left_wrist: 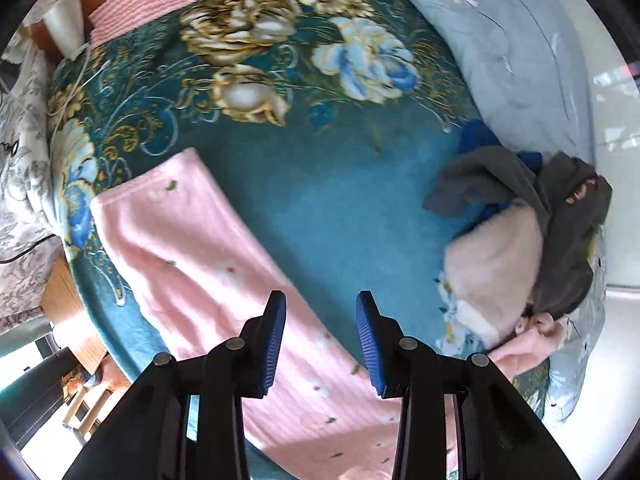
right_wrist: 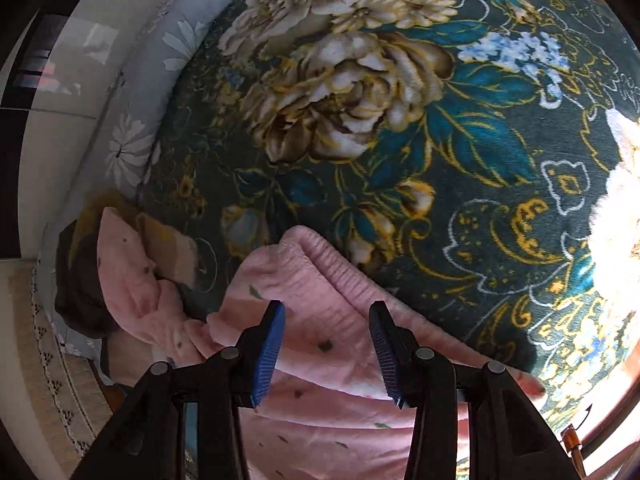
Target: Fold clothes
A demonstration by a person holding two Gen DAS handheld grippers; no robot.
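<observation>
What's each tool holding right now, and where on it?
Nothing. The left tool is open above the pink garment, with nothing between its pads. The right tool is open too, over the garment's ribbed waistband, not clamped on it.

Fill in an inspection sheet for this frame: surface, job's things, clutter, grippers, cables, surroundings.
Surface: bed covered by a teal fleece blanket with large gold and blue flowers.
Job's things: pink fleece trousers with small dots lie flat on it, ribbed waistband showing in the right wrist view.
Clutter: heap of grey, blue and cream clothes at the bed's edge; folded pink-and-white striped cloth at the far corner; pale blue daisy-print quilt.
Grippers: left gripper open above the trousers; right gripper open over the waistband end.
Cables: white cord on the blanket's far edge.
Surroundings: wooden bed frame, pale floor.
</observation>
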